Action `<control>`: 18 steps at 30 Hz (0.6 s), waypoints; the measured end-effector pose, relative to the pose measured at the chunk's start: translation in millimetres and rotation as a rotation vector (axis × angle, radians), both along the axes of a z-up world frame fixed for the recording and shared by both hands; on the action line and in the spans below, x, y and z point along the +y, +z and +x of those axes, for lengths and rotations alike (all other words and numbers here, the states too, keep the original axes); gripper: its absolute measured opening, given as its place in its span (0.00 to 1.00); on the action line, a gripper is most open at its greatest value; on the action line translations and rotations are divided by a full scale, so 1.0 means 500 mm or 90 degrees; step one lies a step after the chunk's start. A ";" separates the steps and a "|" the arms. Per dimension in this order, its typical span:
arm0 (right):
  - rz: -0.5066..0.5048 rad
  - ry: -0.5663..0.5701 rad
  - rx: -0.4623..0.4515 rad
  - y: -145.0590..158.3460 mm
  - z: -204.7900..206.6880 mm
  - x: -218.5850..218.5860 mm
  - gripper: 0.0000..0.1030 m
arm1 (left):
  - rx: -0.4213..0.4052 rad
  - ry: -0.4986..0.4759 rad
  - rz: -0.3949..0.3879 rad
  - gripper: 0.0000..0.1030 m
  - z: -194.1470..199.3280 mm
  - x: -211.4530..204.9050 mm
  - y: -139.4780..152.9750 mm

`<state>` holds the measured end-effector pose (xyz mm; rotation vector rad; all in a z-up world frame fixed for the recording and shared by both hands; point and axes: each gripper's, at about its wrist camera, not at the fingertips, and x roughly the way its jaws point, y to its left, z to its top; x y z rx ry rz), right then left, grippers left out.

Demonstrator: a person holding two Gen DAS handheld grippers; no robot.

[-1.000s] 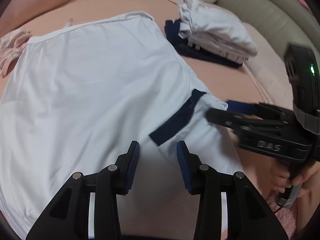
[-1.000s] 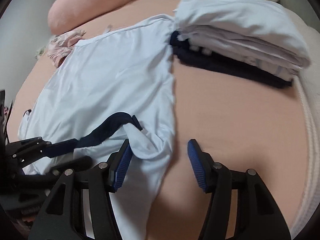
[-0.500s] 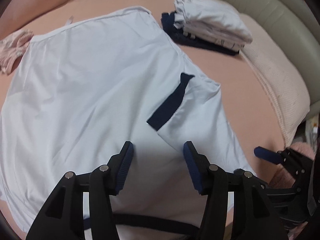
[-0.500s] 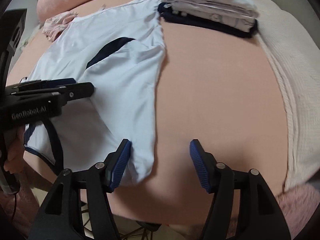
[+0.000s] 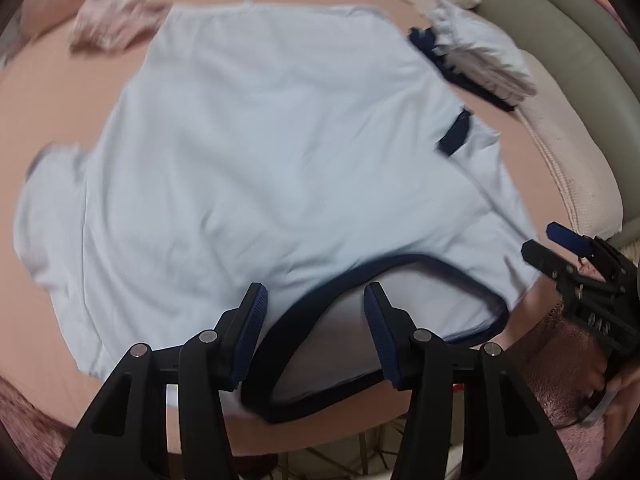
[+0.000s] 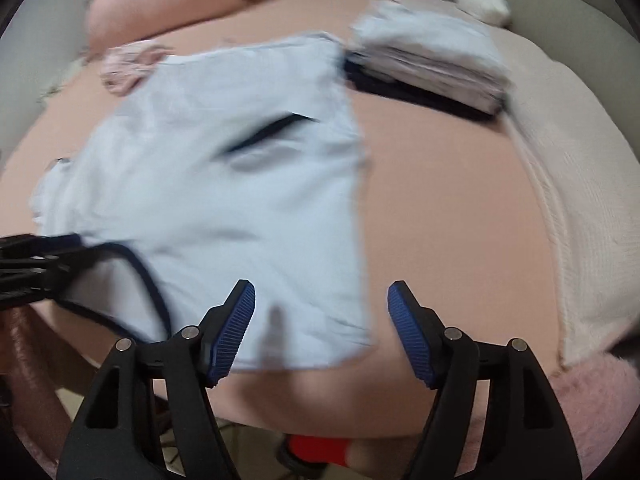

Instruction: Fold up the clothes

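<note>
A light blue T-shirt (image 5: pixel 260 152) lies spread on the pink bed, its navy neckline (image 5: pixel 360 276) nearest me. The right sleeve is folded inward, and its navy cuff (image 5: pixel 454 132) rests on the shirt body. My left gripper (image 5: pixel 314 300) hovers over the neckline with its jaws closing; the collar shows between the pads and nothing is pinched. My right gripper (image 6: pixel 320 292) hangs above the shirt's (image 6: pixel 240 192) near right corner. Its jaws are opening and grip nothing. Each gripper shows at the edge of the other's view: right gripper (image 5: pixel 560 256), left gripper (image 6: pixel 40 248).
A stack of folded clothes (image 6: pixel 432 64) sits at the back right on a navy garment. A crumpled pink garment (image 5: pixel 112 28) lies at the back left beside a pink pillow (image 6: pixel 160 12). A cream blanket (image 6: pixel 560 200) covers the bed's right side. The bed's near edge runs just under both grippers.
Both grippers have drawn back toward the bed's near edge. The left one slid left to sit over the neckline. The right one's jaws stand wider, and the folded sleeve stays on the shirt.
</note>
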<state>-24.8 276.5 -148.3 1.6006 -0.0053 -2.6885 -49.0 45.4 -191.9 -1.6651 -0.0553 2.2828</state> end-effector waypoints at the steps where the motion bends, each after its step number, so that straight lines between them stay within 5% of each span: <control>1: -0.003 0.019 -0.009 -0.010 -0.009 -0.026 0.67 | 0.001 -0.009 -0.015 0.50 0.006 0.003 -0.004; 4: 0.016 0.056 -0.070 -0.058 -0.008 -0.080 0.63 | 0.011 -0.029 -0.060 0.50 0.031 0.010 -0.006; 9: 0.003 0.042 -0.089 -0.059 0.040 -0.065 0.63 | -0.001 -0.029 -0.047 0.49 0.067 -0.012 -0.006; 12: 0.007 0.042 -0.088 -0.052 0.057 -0.065 0.63 | 0.013 -0.004 0.010 0.49 0.082 -0.049 0.015; 14: 0.007 0.045 -0.071 -0.040 0.061 -0.070 0.63 | 0.038 0.090 0.050 0.49 0.080 -0.107 0.033; 18: -0.046 0.044 -0.026 -0.002 0.051 -0.080 0.61 | 0.054 0.281 0.052 0.47 0.066 -0.227 0.034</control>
